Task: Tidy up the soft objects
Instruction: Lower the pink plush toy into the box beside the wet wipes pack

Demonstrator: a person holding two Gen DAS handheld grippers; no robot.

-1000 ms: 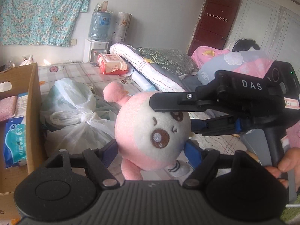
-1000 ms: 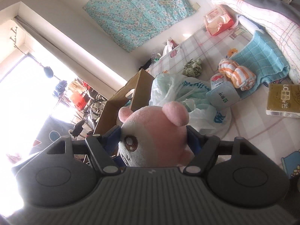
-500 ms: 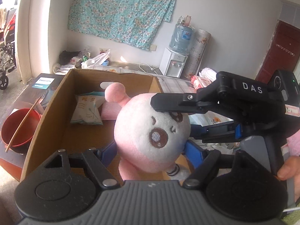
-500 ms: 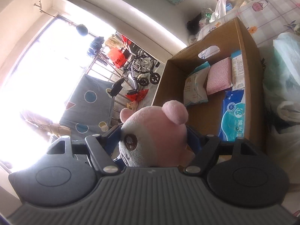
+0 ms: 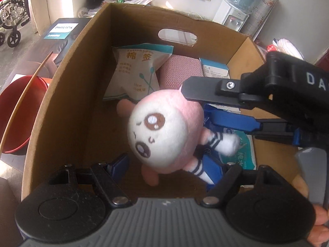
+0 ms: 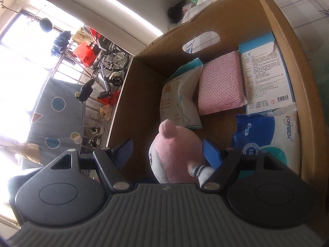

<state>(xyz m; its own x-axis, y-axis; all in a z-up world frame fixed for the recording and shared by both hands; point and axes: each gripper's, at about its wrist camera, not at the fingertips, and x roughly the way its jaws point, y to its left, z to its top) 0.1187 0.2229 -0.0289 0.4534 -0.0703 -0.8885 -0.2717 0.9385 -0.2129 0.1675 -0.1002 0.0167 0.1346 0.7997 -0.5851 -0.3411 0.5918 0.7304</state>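
Over the open cardboard box [image 5: 82, 103] hangs one pink-and-white plush toy [image 5: 164, 127], face up toward the left camera, just above or on the box floor; I cannot tell which. It sits toward the near left part of the box, apart from the left wall.

Left tongs [image 5: 166, 161] are spread. Their right blue pad touches the toy's striped leg, and the left pad stands clear of its body. Right tongs [image 6: 167, 150] are spread too. One blue pad lies against the pink back of the toy's head, while the other pad is apart from it, with a gap showing. From the left camera, the right tongs reach in from the right, one black finger over the top of the toy's head. A hand [image 5: 320, 222] shows at the near right edge.

Four things lie flat inside the box:
- one white-and-teal bag of cotton swabs [image 6: 181, 98] along the far wall, under the handle cut-out
- one pink textured cloth pad [image 6: 220, 84] beside it
- one white-and-blue carton [image 6: 265, 76] against the right wall
- one blue-and-white soft pack [image 6: 267, 131], nearer than the carton

Outside, to the left, are one red basin [image 5: 18, 111] with a stick across it, and one dark printed carton [image 5: 61, 30] beyond.
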